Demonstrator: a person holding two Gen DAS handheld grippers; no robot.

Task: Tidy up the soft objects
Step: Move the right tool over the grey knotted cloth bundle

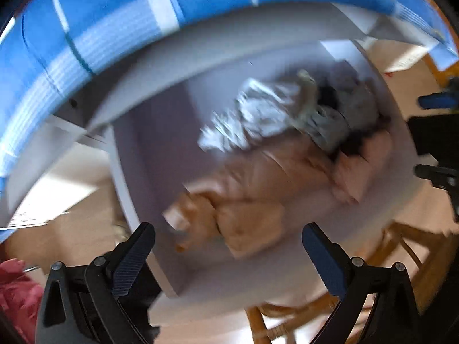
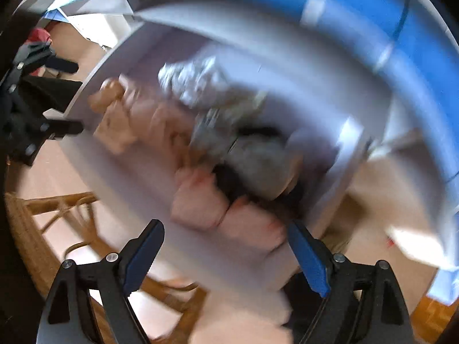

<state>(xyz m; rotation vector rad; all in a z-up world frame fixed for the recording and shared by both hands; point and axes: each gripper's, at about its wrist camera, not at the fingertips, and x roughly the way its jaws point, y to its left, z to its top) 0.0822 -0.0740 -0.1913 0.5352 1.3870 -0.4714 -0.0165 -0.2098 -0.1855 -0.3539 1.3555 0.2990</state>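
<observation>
I see a blurred heap of soft clothes on the white table, too smeared to count. My left hand-held gripper and right hand-held gripper both gape wide, empty. Wooden chair beside, blue patterned cloth behind.

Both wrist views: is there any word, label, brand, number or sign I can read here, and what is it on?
None can be read.
Blue checked cloth: only stripes and checks, no lettering.
Pile of soft toys on the white table: motion blur hides any tags.
Left claw and right claw: no markings show.
</observation>
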